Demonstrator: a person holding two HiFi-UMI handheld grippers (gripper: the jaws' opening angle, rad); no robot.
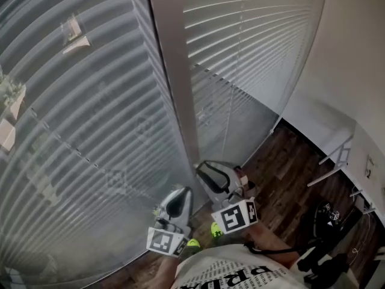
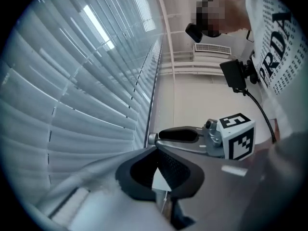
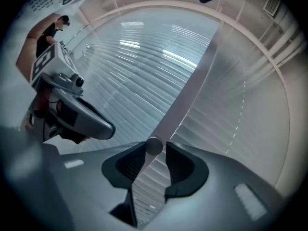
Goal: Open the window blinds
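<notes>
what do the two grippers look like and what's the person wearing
The left gripper and right gripper have grey shells with black textured pads. Each carries a white cube with black square markers. The person wears a white shirt with black lettering.

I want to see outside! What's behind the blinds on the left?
Through the gaps in the left blinds, a few blurry tan shapes and some greenery show, probably outdoors. The blinds cover most of it, so what those shapes are cannot be told.

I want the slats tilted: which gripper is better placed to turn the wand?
Right: the wand's end sits between the right gripper's open jaws; the left gripper's jaws are together, off it.
</notes>
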